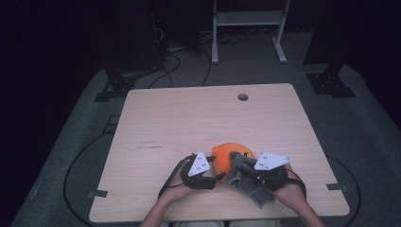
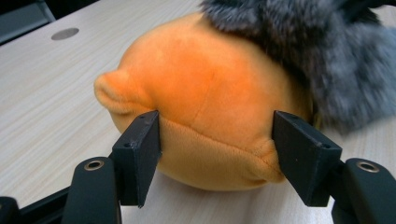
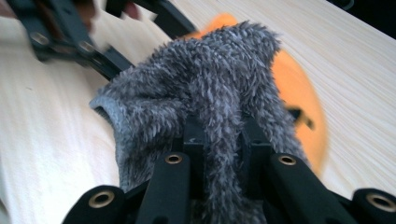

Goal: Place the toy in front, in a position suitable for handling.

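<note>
An orange plush toy lies on the wooden table near its front edge. My left gripper is shut on the toy's near side; in the left gripper view both pads press into the orange plush toy of my left gripper. A fuzzy grey sock drapes over the toy's right part. My right gripper is shut on a fold of the grey sock, seen between the jaws of my right gripper. The orange plush toy sits behind the sock.
A round cable hole is in the table's far side. Black cables run over the grey floor at the left. A white frame stands beyond the table.
</note>
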`<state>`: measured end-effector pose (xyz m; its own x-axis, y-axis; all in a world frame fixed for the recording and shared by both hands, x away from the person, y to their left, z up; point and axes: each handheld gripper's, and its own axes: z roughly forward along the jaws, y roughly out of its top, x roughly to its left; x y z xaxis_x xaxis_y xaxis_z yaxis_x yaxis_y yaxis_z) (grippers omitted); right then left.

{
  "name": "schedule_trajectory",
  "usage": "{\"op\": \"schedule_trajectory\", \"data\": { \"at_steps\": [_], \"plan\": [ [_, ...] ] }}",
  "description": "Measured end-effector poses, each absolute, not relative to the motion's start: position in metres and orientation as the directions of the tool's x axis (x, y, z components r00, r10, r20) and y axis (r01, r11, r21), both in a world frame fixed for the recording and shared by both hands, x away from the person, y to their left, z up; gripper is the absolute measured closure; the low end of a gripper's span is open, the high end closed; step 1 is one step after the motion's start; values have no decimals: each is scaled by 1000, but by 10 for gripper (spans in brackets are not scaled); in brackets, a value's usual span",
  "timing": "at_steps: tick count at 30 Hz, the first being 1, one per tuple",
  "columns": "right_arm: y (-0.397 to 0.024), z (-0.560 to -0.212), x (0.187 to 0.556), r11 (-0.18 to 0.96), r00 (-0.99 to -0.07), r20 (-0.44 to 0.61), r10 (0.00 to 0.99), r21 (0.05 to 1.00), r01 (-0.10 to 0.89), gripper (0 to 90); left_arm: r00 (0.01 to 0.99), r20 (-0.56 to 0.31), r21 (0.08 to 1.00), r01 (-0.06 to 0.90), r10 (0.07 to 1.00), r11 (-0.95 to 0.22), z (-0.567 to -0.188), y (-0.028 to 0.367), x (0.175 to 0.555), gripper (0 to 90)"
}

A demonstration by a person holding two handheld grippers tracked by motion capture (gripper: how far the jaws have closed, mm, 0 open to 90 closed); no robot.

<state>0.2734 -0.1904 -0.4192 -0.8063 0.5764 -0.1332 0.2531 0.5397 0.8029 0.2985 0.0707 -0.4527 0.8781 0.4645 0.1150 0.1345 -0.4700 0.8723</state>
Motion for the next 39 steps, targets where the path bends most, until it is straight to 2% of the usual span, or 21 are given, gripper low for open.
{"op": "schedule_trajectory", "data": {
  "at_steps": [4,5,8,12,13,16,22,27,31,35,37,39],
  "plan": [
    [-211,-419,277,528,-748,-135,649,789,315,761,878,124,861,137,462,-490,-454,70,299,340],
    [-218,-413,281,464,-730,-79,678,817,342,762,881,136,852,130,454,-507,-457,71,299,340],
    [-219,-409,285,427,-740,-42,672,838,340,761,883,133,852,129,449,-507,-457,72,300,337],
    [-208,-418,287,475,-757,-70,650,815,332,761,874,150,879,96,463,-466,-446,78,298,209],
    [-206,-418,282,485,-771,-76,632,815,318,760,855,134,912,90,500,-400,-441,81,297,201],
    [-203,-417,276,502,-787,-90,610,813,296,761,847,114,923,104,520,-371,-440,82,299,205],
    [-208,-420,272,510,-806,-63,589,803,310,760,849,110,896,139,516,-421,-452,71,298,253],
    [-238,-421,284,451,-757,7,653,800,397,765,845,140,889,122,516,-442,-453,68,295,278],
    [-232,-405,286,391,-776,38,629,848,358,764,853,142,889,113,503,-443,-455,66,296,290],
    [-219,-412,291,433,-790,23,613,826,361,761,855,140,888,114,499,-445,-454,68,296,290],
    [-225,-420,294,427,-787,56,614,816,390,761,860,131,890,118,494,-441,-454,69,295,288],
    [-231,-422,294,436,-775,45,631,805,402,761,859,133,889,117,494,-443,-454,69,295,288]
  ]
}}
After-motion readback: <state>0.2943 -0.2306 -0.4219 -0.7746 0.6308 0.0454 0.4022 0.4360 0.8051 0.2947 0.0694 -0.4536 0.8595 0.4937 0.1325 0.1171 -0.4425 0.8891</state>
